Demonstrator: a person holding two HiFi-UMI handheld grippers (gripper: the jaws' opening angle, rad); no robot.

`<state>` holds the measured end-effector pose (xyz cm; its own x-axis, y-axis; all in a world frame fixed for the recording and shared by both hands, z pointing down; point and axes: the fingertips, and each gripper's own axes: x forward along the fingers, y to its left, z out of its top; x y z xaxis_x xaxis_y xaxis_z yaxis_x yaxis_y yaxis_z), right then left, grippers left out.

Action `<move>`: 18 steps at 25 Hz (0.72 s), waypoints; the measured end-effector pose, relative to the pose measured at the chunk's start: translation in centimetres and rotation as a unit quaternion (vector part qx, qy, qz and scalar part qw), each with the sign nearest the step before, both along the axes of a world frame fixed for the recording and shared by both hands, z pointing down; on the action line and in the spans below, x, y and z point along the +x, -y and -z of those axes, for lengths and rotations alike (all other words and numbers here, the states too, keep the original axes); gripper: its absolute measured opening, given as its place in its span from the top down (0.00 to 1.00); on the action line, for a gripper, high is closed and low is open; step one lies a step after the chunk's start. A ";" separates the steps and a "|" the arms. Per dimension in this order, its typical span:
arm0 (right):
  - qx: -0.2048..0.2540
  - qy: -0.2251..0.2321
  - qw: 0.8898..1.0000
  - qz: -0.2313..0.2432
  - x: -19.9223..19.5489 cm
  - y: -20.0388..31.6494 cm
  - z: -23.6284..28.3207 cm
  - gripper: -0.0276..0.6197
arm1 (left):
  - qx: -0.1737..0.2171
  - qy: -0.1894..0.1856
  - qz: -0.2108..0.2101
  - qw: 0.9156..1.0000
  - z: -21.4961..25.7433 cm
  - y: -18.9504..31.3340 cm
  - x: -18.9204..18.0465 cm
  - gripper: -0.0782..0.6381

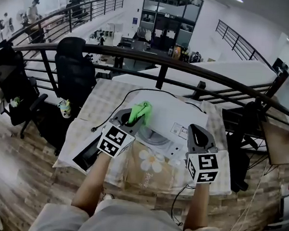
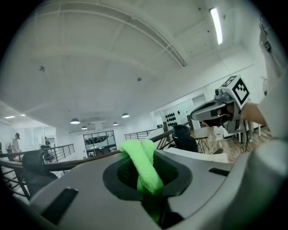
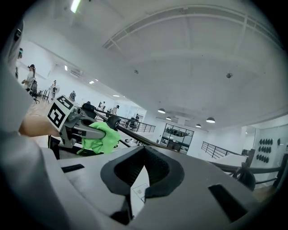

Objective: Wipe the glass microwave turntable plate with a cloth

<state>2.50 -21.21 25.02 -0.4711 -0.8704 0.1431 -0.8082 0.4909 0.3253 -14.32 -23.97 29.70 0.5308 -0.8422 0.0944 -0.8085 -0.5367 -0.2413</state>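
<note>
Holding a bright green cloth (image 1: 142, 111), the left gripper (image 1: 132, 117) is sitting centre-left of the frame. Its jaws are clamping shut on the fabric, and a fold is bunching up past the tips, seemingly so that a padded wad is facing the glass. The right gripper (image 1: 197, 129), centre-right, is carrying nothing, with its jaws closed tip to tip. It is hovering free, probably in reserve for steadying. The glass turntable plate (image 1: 151, 137), a greyish round, is lying at frame centre by a white surface (image 1: 180, 116) on the covered table (image 1: 92, 107). It is showing just below the cloth, and no contact is showing.
</note>
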 end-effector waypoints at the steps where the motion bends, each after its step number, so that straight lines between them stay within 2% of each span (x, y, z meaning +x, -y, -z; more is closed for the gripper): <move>1: 0.006 -0.001 1.000 0.001 -0.2 0.0 0.5 0.94 | 0.005 0.000 0.002 1.000 0.7 0.0 -0.2 0.81; 8: 0.023 -0.010 1.000 0.000 -0.4 0.0 2.1 0.94 | 0.036 0.007 0.011 0.999 4.0 -0.6 -0.7 0.81; 18: 0.025 -0.003 1.000 0.015 -0.5 -0.1 2.1 0.94 | 0.053 0.020 0.012 0.998 5.2 -1.4 -0.3 0.81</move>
